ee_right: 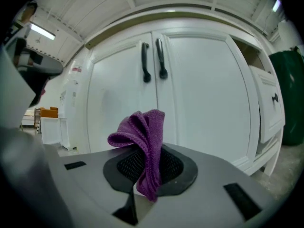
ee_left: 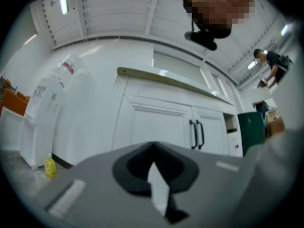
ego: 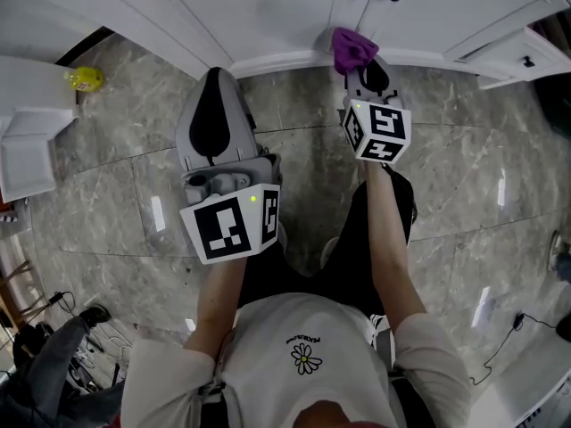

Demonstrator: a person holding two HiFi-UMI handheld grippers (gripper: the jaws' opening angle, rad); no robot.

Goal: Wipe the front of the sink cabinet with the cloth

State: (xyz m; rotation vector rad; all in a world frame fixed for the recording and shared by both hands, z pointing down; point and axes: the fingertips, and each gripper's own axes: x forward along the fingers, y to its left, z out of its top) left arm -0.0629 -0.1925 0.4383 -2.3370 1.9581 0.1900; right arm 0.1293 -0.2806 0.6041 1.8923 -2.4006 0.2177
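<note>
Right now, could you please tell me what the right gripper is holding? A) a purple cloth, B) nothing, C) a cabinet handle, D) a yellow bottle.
A: the right gripper has its jaws shut on the purple cloth, which sticks up in front of the white cabinet doors.

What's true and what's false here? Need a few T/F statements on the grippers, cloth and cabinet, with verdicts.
1. The right gripper is shut on the purple cloth. True.
2. The left gripper holds a sponge. False: its jaws are together with nothing between them.
3. The cabinet doors stand open. False: both are shut, with their black handles side by side.
4. A yellow object lies on the floor off to the person's left. True.
</note>
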